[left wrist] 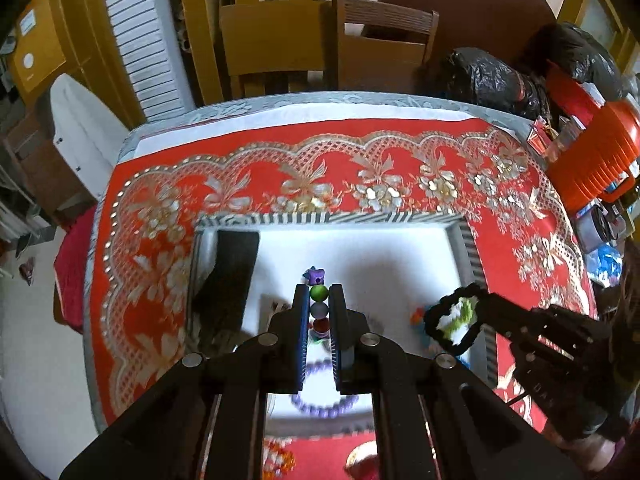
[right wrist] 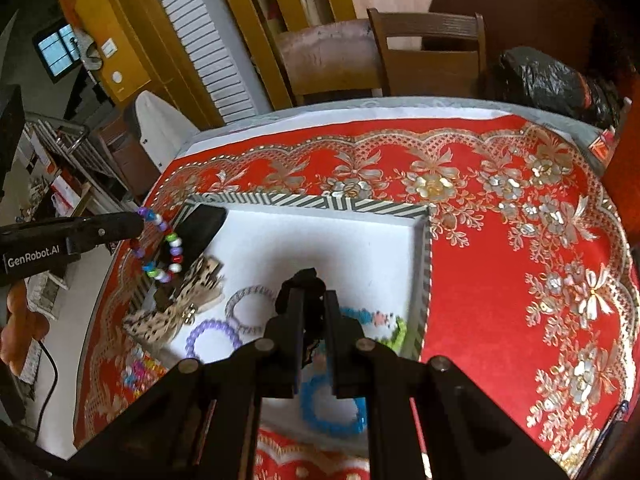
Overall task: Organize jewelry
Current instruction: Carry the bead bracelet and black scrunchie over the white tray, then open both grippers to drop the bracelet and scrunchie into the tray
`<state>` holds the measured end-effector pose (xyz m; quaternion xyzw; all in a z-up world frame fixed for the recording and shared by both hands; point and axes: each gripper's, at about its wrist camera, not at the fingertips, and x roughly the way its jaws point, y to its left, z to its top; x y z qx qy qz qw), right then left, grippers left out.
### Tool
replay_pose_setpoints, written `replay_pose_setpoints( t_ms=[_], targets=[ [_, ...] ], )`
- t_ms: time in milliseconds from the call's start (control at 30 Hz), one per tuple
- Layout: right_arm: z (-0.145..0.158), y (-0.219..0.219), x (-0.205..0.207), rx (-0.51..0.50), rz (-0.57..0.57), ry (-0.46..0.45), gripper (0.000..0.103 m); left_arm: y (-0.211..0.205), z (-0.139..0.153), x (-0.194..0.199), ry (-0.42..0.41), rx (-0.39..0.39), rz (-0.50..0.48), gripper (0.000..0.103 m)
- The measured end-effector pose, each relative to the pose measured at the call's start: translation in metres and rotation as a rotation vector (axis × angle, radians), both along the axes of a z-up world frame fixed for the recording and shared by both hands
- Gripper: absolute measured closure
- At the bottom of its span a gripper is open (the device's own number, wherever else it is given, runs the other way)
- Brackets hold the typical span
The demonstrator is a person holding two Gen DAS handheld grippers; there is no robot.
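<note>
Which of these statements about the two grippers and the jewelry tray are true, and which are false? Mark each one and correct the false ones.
1. The left gripper is shut on a multicoloured bead bracelet. True.
2. The right gripper is open and holds nothing. False: it is shut on a black loop bracelet.
3. The white tray has a black-and-white striped rim. True.
4. The tray sits on a plain blue cloth. False: it sits on a red tablecloth with a gold floral pattern.
5. A blue coil bracelet lies in the tray below the right gripper. True.
6. The tray holds no jewelry. False: a purple coil bracelet and others lie in it.
</note>
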<state>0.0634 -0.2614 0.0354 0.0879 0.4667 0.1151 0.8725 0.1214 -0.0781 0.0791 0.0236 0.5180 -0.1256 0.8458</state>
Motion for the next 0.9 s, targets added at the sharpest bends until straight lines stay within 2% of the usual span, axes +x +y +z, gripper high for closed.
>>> replay_pose_setpoints(
  t_ms=[267,500,600,667,733,767,900],
  targets=[
    [-0.031,0.002,0.043,0.031,-0.023,0.063,0.094,-0.009,-0.041,0.047,0.066,-0.042,0.026,0.103],
    [-0.063,0.005,0.079,0.061,-0.055,0.116,0.094,0.019,-0.082,0.077,0.136,-0.020,0.125,0.103],
    [-0.071,0.007,0.086,0.046,-0.062,0.118,0.093,0.030,-0.091,0.078,0.158,-0.048,0.143,0.103],
    [-0.074,0.007,0.088,0.044,-0.059,0.122,0.085,0.036,-0.090,0.077,0.157,-0.084,0.149,0.103],
    [-0.072,0.006,0.086,0.039,-0.060,0.120,0.068,0.039,-0.089,0.075,0.162,-0.103,0.157,0.089],
    [-0.070,0.006,0.084,0.041,-0.062,0.110,0.064,0.040,-0.088,0.074,0.159,-0.108,0.160,0.086],
    [-0.060,0.001,0.077,0.039,-0.065,0.091,0.061,0.039,-0.085,0.069,0.161,-0.083,0.161,0.085]
  ],
)
